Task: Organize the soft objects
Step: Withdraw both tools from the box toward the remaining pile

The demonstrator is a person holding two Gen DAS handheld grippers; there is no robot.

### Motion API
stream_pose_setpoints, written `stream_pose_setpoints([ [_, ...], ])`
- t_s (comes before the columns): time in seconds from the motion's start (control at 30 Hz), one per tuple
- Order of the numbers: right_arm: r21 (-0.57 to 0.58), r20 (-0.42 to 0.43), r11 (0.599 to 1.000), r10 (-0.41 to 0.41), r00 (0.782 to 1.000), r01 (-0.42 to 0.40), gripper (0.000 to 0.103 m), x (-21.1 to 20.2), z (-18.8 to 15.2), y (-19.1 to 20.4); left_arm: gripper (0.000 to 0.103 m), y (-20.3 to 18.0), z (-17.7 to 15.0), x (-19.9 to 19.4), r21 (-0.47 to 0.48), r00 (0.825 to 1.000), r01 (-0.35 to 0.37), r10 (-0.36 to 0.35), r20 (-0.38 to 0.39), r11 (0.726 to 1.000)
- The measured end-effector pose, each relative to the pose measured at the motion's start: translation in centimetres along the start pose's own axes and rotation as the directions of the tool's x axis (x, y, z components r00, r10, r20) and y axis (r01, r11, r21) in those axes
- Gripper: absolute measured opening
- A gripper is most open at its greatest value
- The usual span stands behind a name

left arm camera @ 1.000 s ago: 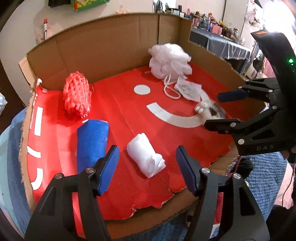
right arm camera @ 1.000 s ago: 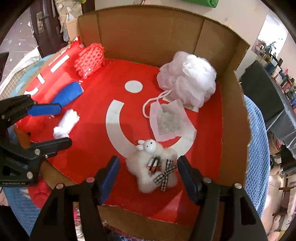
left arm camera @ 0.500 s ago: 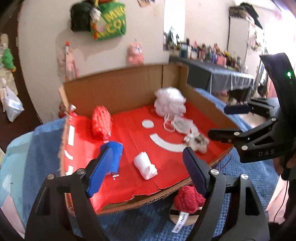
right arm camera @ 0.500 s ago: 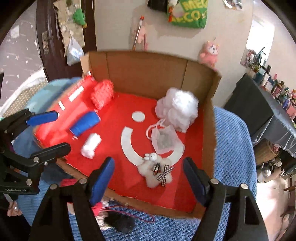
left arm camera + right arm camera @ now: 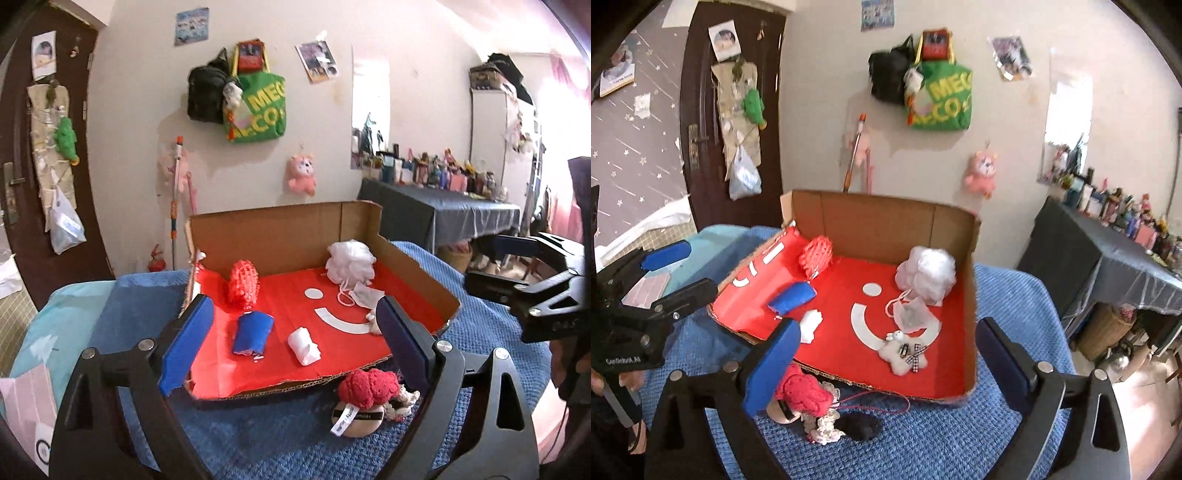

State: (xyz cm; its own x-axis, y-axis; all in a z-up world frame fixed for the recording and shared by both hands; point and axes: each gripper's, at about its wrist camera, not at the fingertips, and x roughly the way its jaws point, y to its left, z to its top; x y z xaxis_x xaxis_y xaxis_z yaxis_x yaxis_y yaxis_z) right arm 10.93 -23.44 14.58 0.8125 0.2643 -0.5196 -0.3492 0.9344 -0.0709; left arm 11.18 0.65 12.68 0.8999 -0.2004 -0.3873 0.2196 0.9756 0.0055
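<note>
An open cardboard box (image 5: pixel 280 232) (image 5: pixel 886 221) with a red floor lies on a blue blanket. Inside are a red mesh puff (image 5: pixel 242 282) (image 5: pixel 815 255), a blue roll (image 5: pixel 253 332) (image 5: pixel 792 297), a white roll (image 5: pixel 303 341) (image 5: pixel 810 325), a white loofah (image 5: pixel 351 260) (image 5: pixel 927 275), a clear pouch (image 5: pixel 365 295) (image 5: pixel 912 314) and a small white plush (image 5: pixel 903 354). A red knitted item (image 5: pixel 369 387) (image 5: pixel 801 393) lies on the blanket in front of the box. My left gripper (image 5: pixel 295 343) (image 5: pixel 677 269) and right gripper (image 5: pixel 886 362) (image 5: pixel 506 262) are both open, empty, held back from the box.
A black soft item (image 5: pixel 860 424) and a white crocheted piece (image 5: pixel 823 428) lie by the red knitted item. A dark-covered table (image 5: pixel 443 218) with figurines stands at the right. Bags hang on the wall (image 5: pixel 255 107). A dark door (image 5: pixel 731 110) is at the left.
Both grippers have pulled back and up from the box. The whole box, the blanket and the room wall have come into view. Both stay open.
</note>
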Motion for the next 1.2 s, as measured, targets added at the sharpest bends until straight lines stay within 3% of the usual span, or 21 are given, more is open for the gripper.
stream_pose_setpoints([
  [0.07,0.005,0.054,1.0,-0.024,0.998,0.024,0.103,-1.5,-0.7,0.3,0.092,0.1,-0.5,-1.1,-0.01,1.0,-0.017,0.017,0.024,1.0],
  [0.37,0.048,0.22,0.99,-0.138,0.966,0.131,0.103,-5.3,-6.1,1.5,0.095,-0.4,-4.2,-4.3,-0.036,0.985,-0.107,0.111,0.132,0.994],
  [0.5,0.065,0.262,0.982,-0.189,0.946,0.179,0.103,-5.8,-9.2,2.1,0.095,-0.3,-6.4,-4.7,-0.048,0.983,-0.12,0.125,0.132,0.992],
  [0.6,0.096,0.277,0.982,-0.181,0.944,0.161,0.103,-6.1,-11.0,1.9,0.095,-0.4,-8.2,-4.6,-0.074,0.985,-0.11,0.118,0.124,0.991],
  [0.8,0.145,0.254,0.98,-0.17,0.952,0.137,0.103,-5.4,-14.0,1.5,0.095,-1.0,-11.3,-3.8,-0.078,0.99,-0.114,0.12,0.077,0.99],
  [0.93,0.129,0.23,0.975,-0.208,0.951,0.182,0.103,-4.7,-15.6,2.0,0.095,-1.0,-12.8,-2.8,-0.087,0.993,-0.108,0.111,0.027,0.99],
  [1.2,0.15,0.136,0.977,-0.174,0.975,0.154,0.103,-2.4,-17.9,2.2,0.095,-1.3,-14.2,-2.2,-0.087,0.994,-0.111,0.11,-0.017,0.99],
])
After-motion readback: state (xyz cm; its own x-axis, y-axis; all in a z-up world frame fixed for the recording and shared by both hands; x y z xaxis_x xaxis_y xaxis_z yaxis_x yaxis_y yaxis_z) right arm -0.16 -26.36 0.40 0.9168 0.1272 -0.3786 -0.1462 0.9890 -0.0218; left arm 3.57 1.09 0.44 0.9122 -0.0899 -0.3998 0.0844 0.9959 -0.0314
